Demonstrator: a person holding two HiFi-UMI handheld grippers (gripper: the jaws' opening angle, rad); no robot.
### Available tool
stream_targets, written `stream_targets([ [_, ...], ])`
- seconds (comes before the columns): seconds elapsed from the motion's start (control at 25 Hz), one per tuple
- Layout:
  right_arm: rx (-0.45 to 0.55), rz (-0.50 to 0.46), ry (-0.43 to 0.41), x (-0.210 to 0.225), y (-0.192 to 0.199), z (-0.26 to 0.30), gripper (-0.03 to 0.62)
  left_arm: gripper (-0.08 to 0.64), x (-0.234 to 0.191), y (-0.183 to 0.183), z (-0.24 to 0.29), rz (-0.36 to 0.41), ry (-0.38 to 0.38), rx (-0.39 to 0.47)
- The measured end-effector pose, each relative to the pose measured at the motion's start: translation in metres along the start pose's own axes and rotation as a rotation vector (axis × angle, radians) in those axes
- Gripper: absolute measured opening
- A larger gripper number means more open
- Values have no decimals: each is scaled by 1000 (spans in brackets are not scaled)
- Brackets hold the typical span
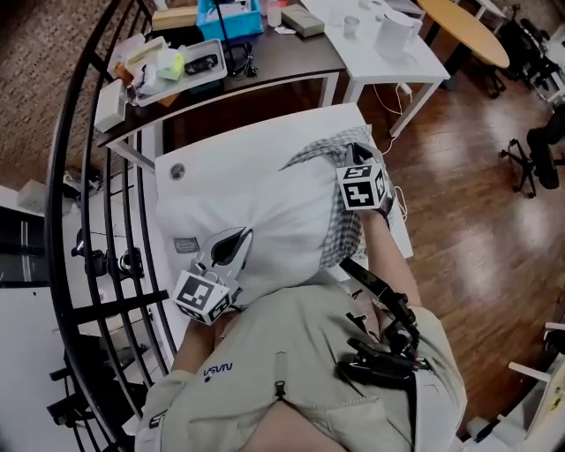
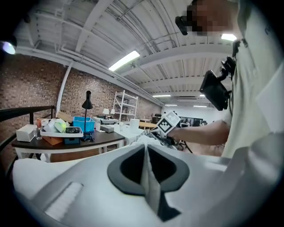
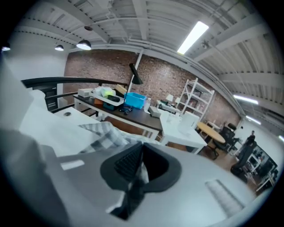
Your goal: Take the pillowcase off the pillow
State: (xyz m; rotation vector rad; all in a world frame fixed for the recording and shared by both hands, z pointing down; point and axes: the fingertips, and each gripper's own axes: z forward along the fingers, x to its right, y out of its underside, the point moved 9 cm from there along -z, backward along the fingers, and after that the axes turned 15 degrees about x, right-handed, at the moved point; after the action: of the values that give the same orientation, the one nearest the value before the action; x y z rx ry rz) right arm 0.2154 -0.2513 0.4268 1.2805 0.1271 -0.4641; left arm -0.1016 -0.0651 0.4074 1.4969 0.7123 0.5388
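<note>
A white pillow [image 1: 282, 221] is held up in front of the person, above a white surface [image 1: 212, 159]. A grey-checked pillowcase [image 1: 346, 221] hangs bunched along the pillow's right side and top right corner. My left gripper [image 1: 235, 242] is at the pillow's lower left, shut on a fold of white pillow fabric [image 2: 150, 186]. My right gripper [image 1: 355, 152] is at the top right, shut on the checked pillowcase [image 3: 133, 188]. In the left gripper view [image 2: 146, 170] the right gripper's marker cube [image 2: 168, 123] shows beyond the pillow. The right gripper view [image 3: 138, 170] has checked cloth [image 3: 104, 133] lying past the jaws.
A black metal railing [image 1: 88, 177] curves along the left. Beyond the white surface stand a dark desk [image 1: 265, 66] with a tray [image 1: 177, 66] and a blue box [image 1: 231, 16], and a white table [image 1: 380, 48]. Wooden floor [image 1: 477, 221] lies to the right.
</note>
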Motion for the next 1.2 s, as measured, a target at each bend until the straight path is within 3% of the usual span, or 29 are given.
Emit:
stream_targets([
  [0.16,-87,40,69,14,37,8,5,17,-16,-1,4,-11,-7,-19],
  [0.24,-108,53,53,9,51,14,5,17,-30,15,13,-41,-45,-53],
  [0.36,-49,119,-22,2,54,15,8,30,-48,42,38,-29,-66,-151],
  [0.4,-20,157,-44,2,53,12,22,64,-51,46,46,-15,-56,-174],
  [0.52,68,304,-79,4,43,-17,154,177,-50,32,55,21,-37,-162],
  [0.6,113,356,-85,-2,38,-50,164,227,-35,11,51,62,-24,-128],
  [0.76,126,368,-125,-31,47,-124,164,242,32,-9,50,120,151,-129],
  [0.88,89,460,-142,-49,65,-164,164,321,63,23,60,96,260,-248],
  [1.0,62,523,-135,-63,77,-196,164,360,73,65,65,91,303,-405],
  [1.08,27,495,-156,-75,84,-212,164,343,74,89,68,141,310,-478],
  [1.2,-77,455,-241,-106,102,-220,167,144,65,86,72,176,307,-434],
])
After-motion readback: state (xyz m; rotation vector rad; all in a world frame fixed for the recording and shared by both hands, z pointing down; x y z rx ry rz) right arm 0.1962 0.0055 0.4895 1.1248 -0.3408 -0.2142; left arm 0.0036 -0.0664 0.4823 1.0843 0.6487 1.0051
